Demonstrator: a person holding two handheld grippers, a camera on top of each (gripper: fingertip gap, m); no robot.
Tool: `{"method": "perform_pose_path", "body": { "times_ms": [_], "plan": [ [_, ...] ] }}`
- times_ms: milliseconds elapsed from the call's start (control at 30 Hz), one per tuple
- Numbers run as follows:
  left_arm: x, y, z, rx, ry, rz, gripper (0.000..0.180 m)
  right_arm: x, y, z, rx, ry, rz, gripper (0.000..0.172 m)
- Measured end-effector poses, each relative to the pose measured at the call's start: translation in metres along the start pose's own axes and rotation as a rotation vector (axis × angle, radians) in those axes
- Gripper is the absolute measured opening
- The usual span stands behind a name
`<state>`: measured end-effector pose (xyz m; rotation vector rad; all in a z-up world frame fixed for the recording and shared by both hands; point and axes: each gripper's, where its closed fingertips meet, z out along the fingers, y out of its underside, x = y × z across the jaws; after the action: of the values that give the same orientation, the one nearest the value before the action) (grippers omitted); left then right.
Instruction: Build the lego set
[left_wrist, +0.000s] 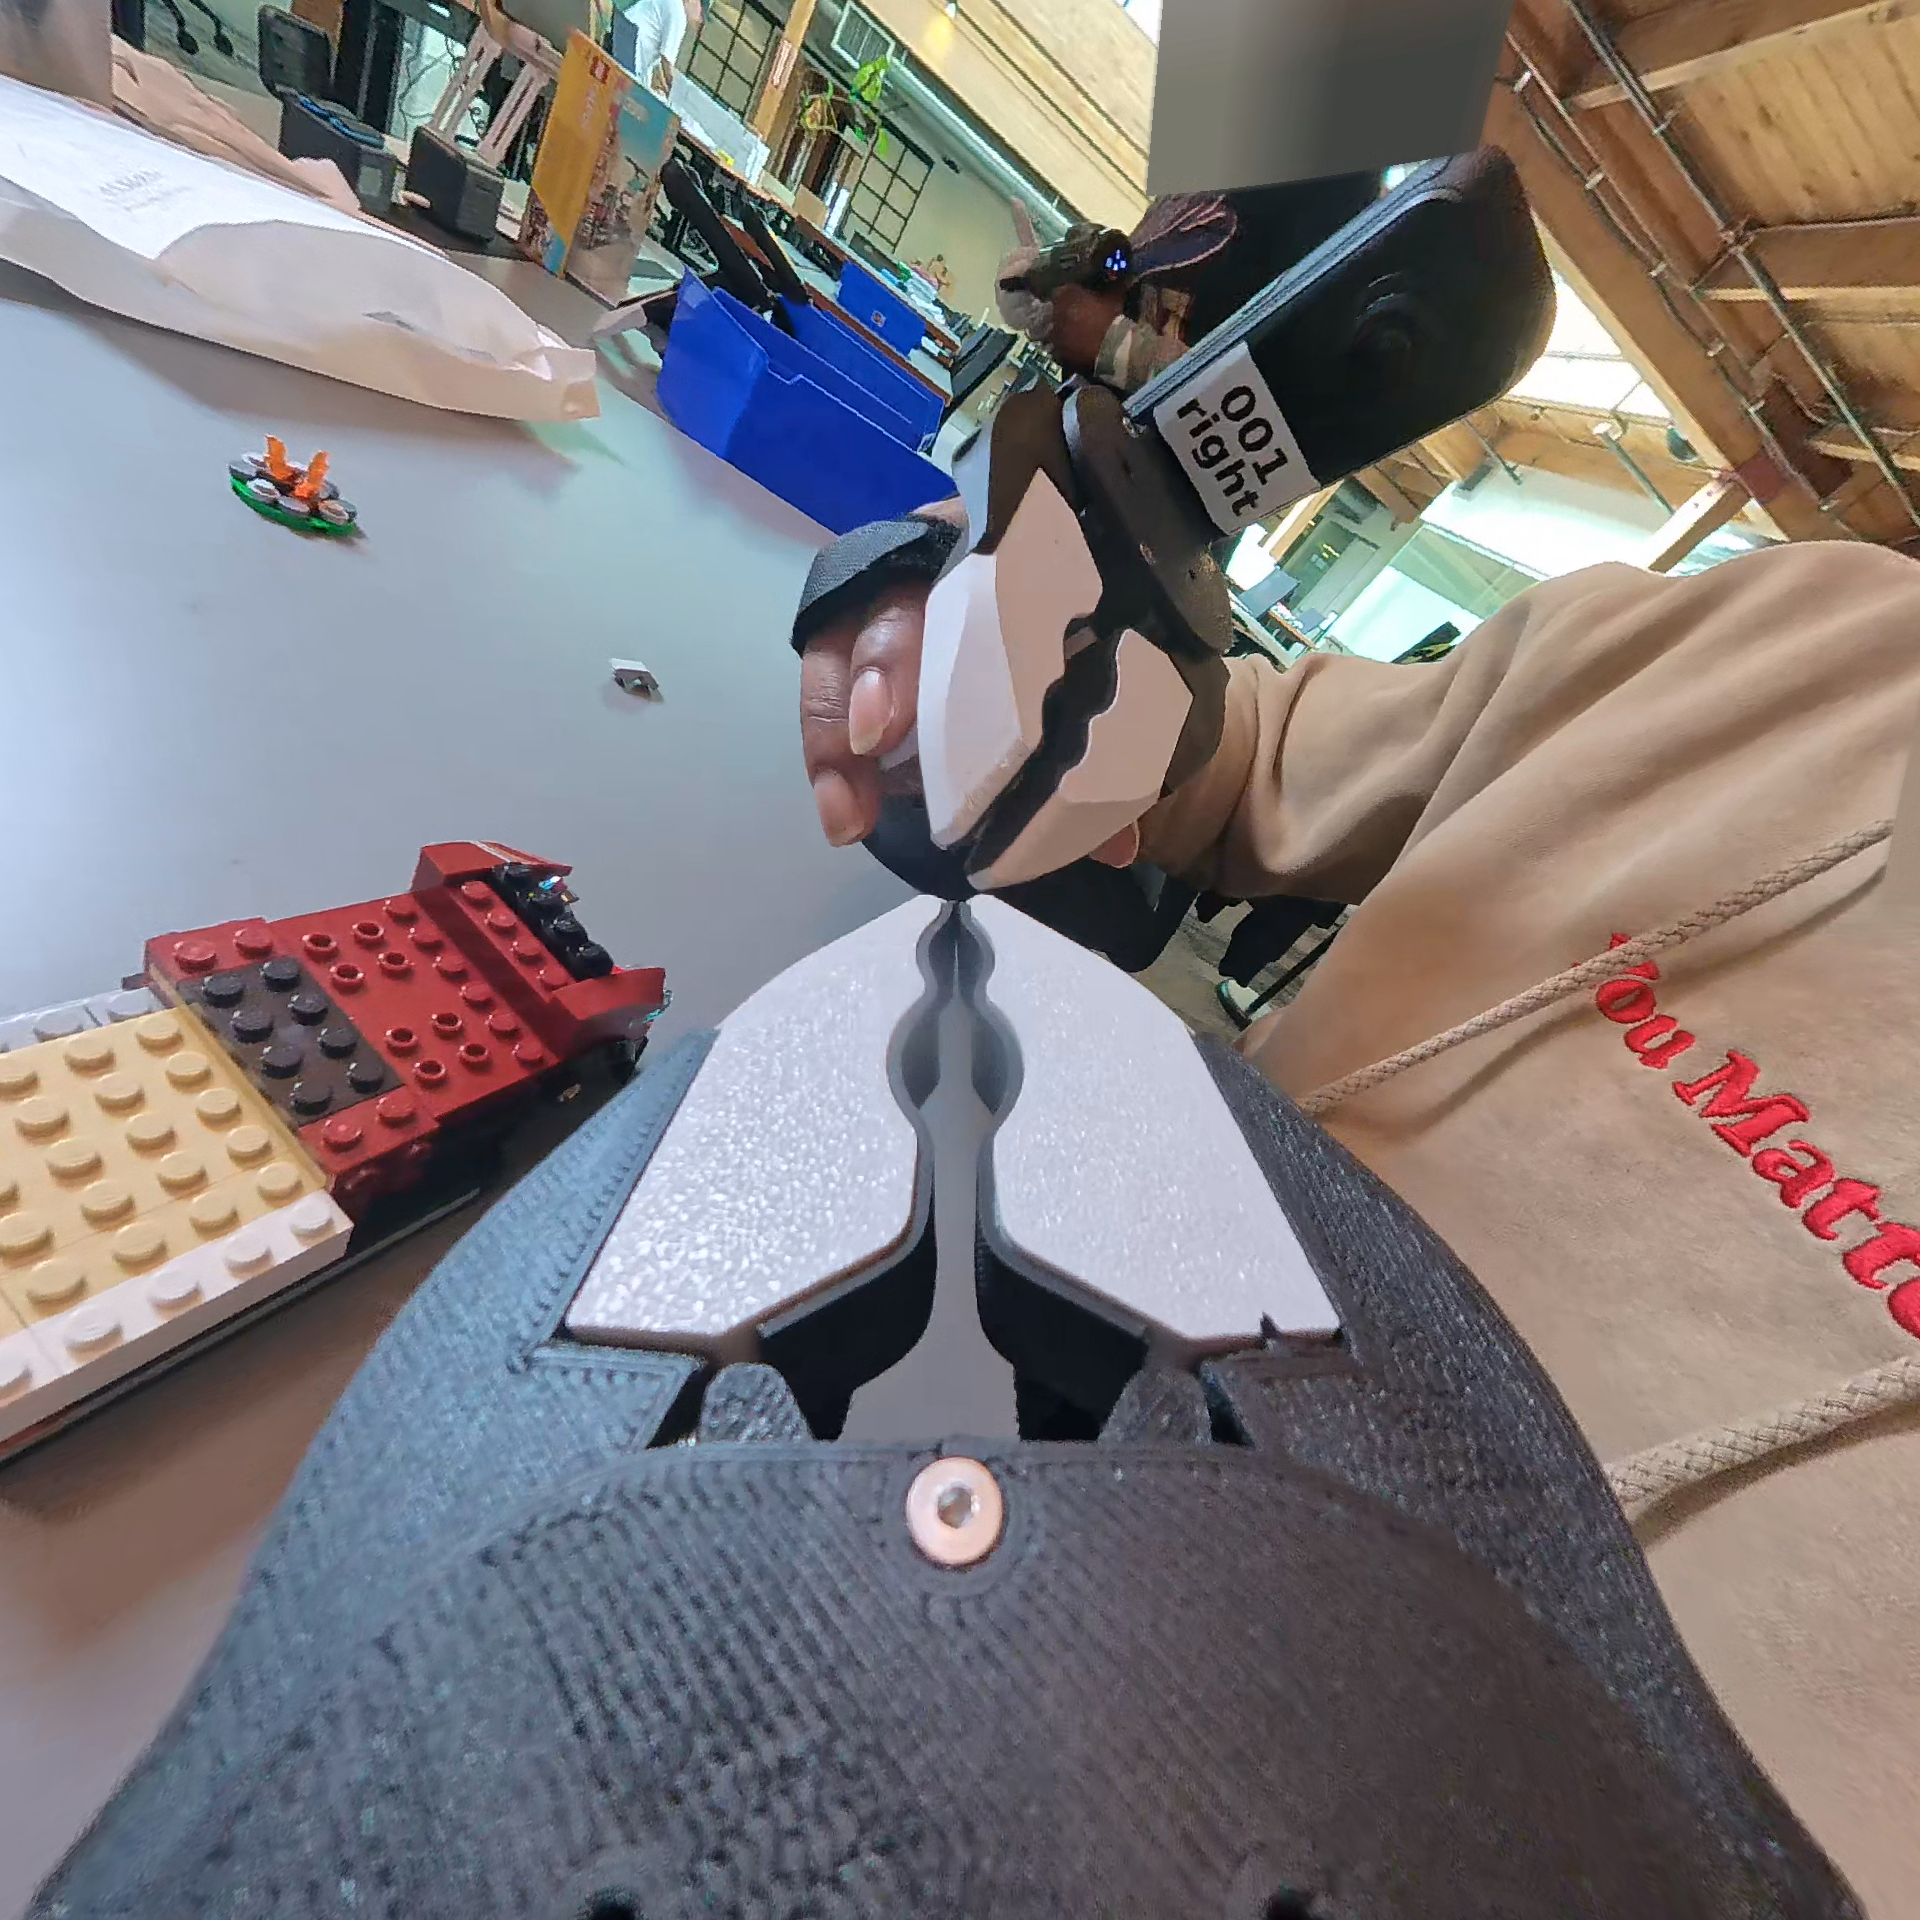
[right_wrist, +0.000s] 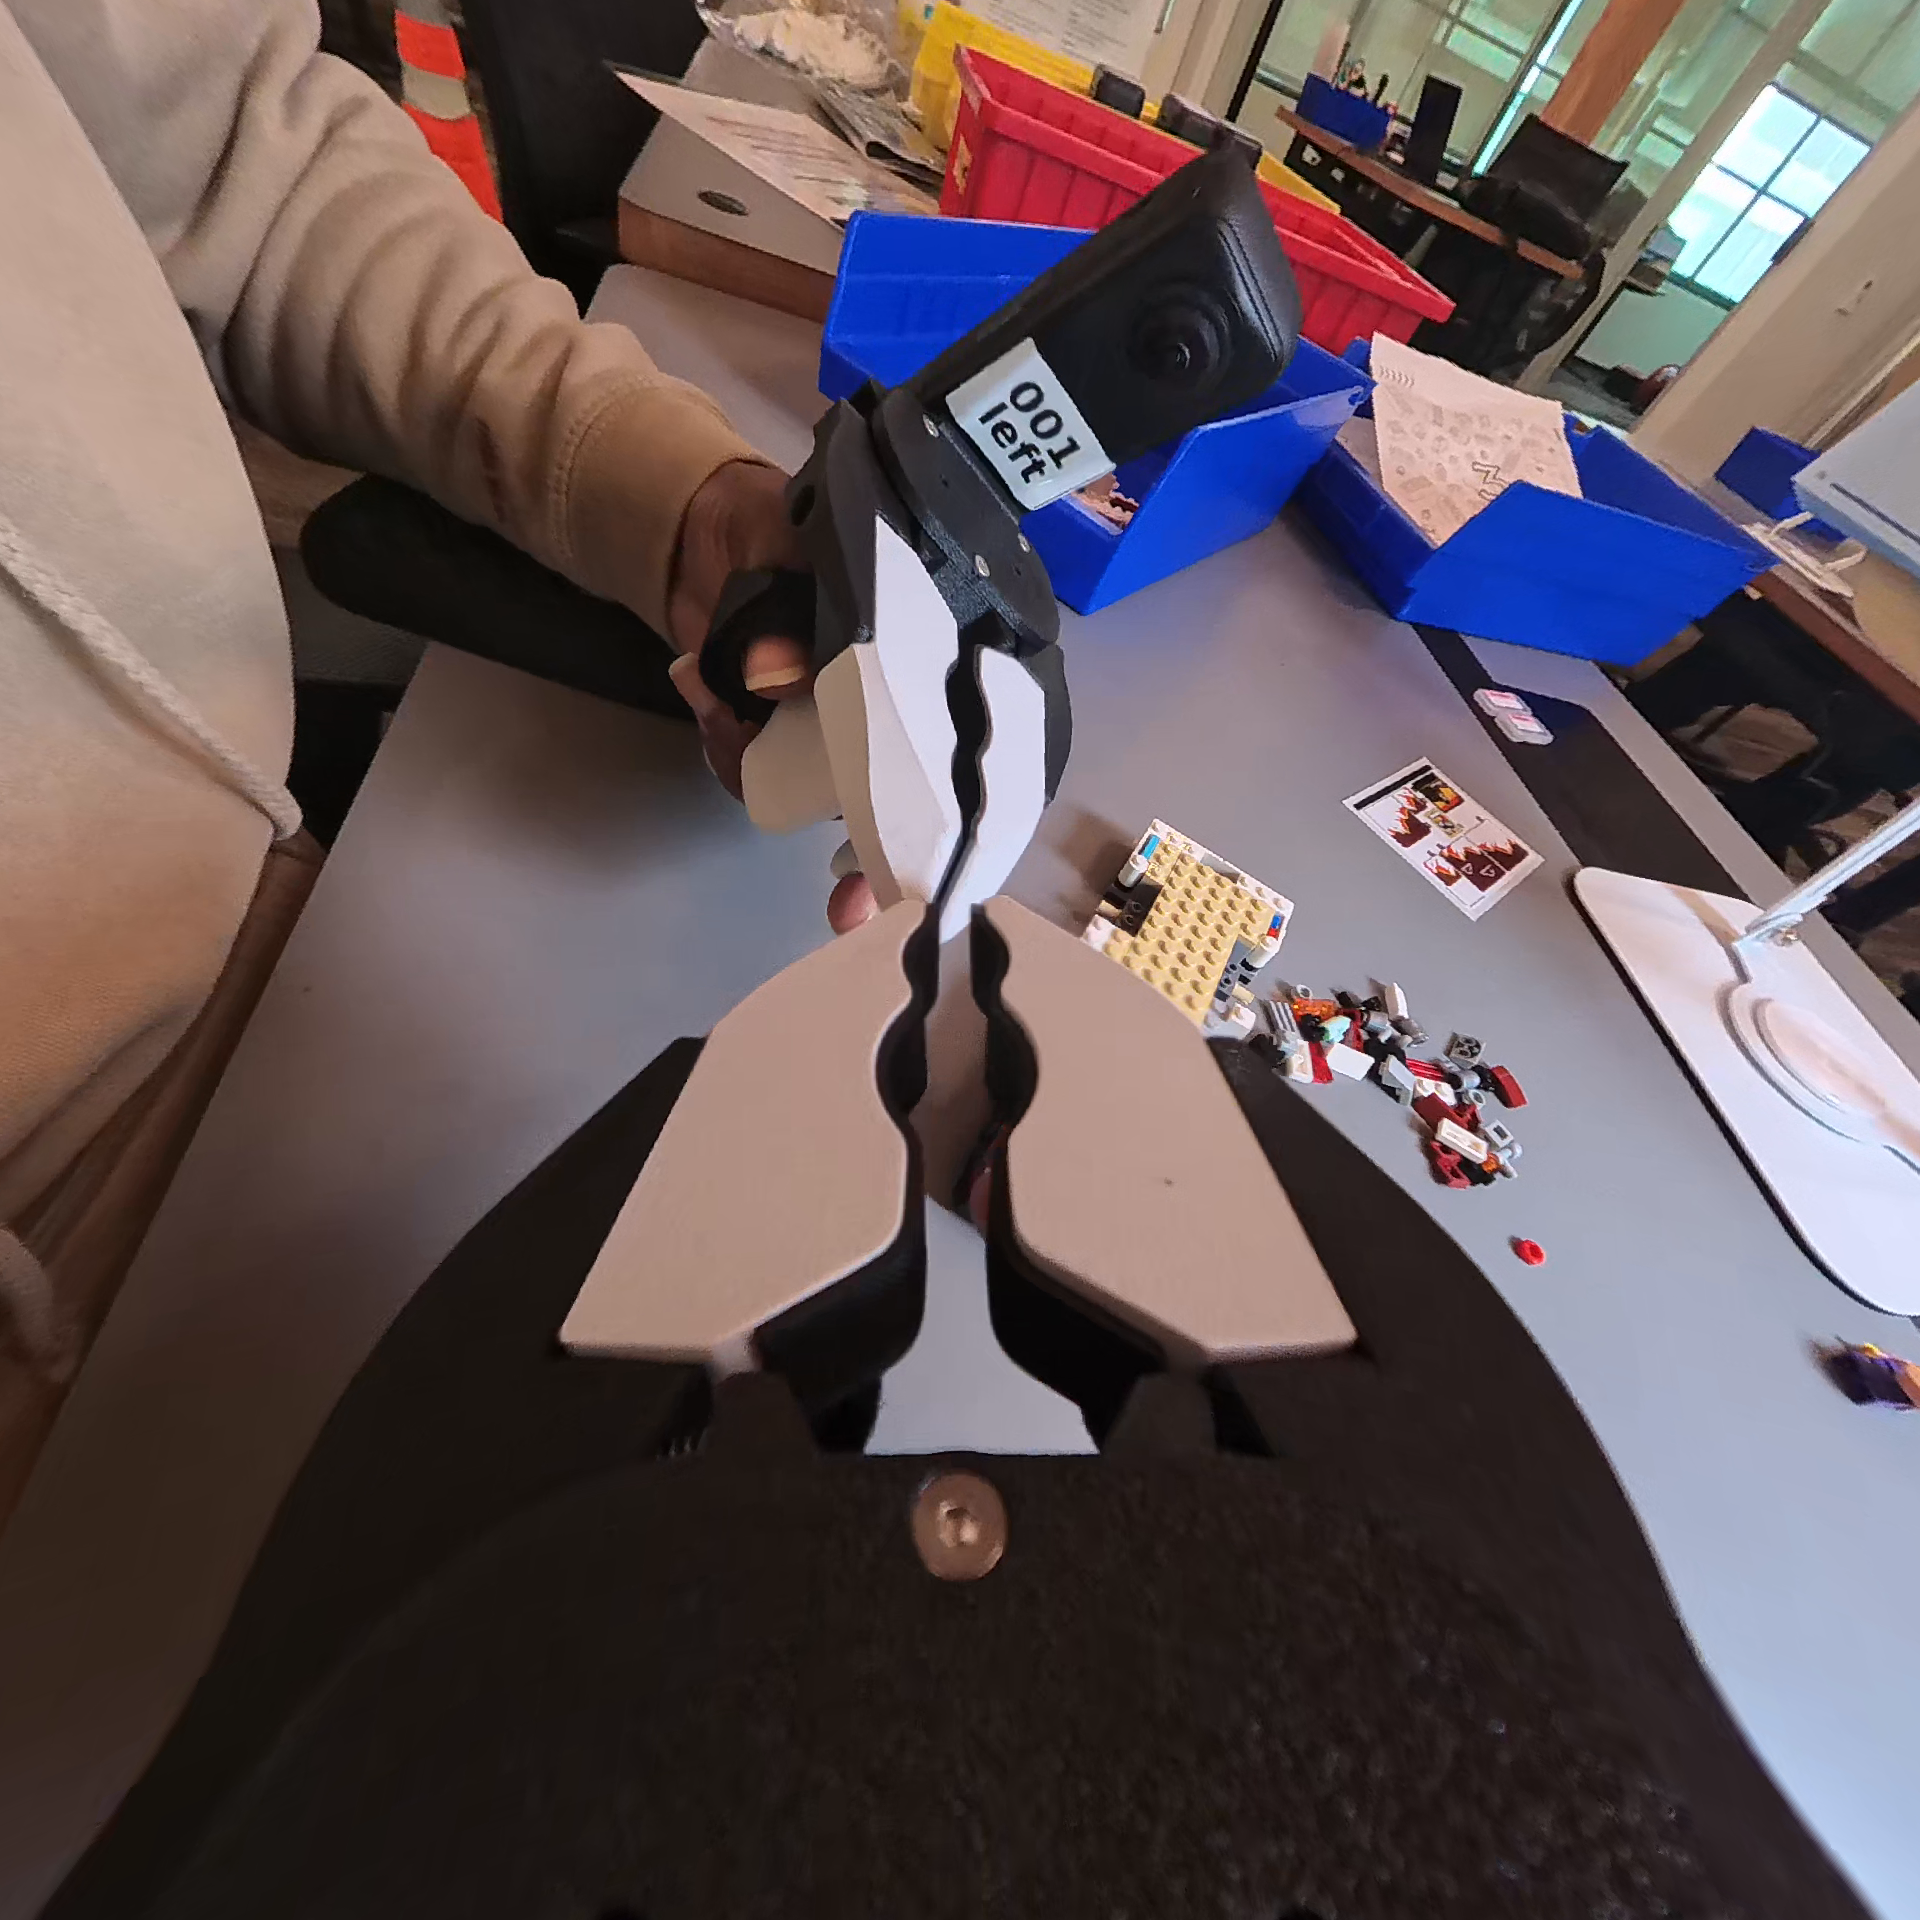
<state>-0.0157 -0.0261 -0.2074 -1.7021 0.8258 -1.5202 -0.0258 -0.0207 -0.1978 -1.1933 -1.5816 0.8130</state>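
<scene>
Your left gripper (left_wrist: 954, 912) has its tips together with nothing between them, held up in the air above the grey table (left_wrist: 436, 727). Your right gripper (right_wrist: 951, 920) points straight at it, tip almost to tip; its fingers (right_wrist: 1049, 997) stand a narrow slit apart, and the tip of the left gripper shows in that slit (whether the pads touch it cannot be told). No brick is held by either one. The half-built brick model (left_wrist: 312, 1049), red and tan with black studs, lies on the table just beside the left gripper. A loose pile of small bricks (right_wrist: 1403, 1081) lies beside the model, a sticker sheet (right_wrist: 1442, 836) beyond it, and blue bins (right_wrist: 1226, 488) stand at the far edge, well apart from both grippers
</scene>
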Motion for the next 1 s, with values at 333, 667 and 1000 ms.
{"method": "perform_pose_path", "body": {
  "times_ms": [333, 667, 1000],
  "plan": [
    [-0.017, 0.001, -0.004, -0.012, -0.098, 0.025, 0.0, 0.017, 0.009, -0.009, -0.036, 0.069, -0.001, 0.004],
    [-0.032, 0.01, -0.005, -0.084, -0.227, 0.151, 0.015, 0.038, 0.11, -0.088, -0.554, -0.061, 0.152, 0.025],
    [-0.037, 0.027, 0.002, -0.182, -0.277, 0.249, 0.015, 0.023, 0.14, -0.055, -0.682, -0.24, 0.118, 0.027]
  ]
}}
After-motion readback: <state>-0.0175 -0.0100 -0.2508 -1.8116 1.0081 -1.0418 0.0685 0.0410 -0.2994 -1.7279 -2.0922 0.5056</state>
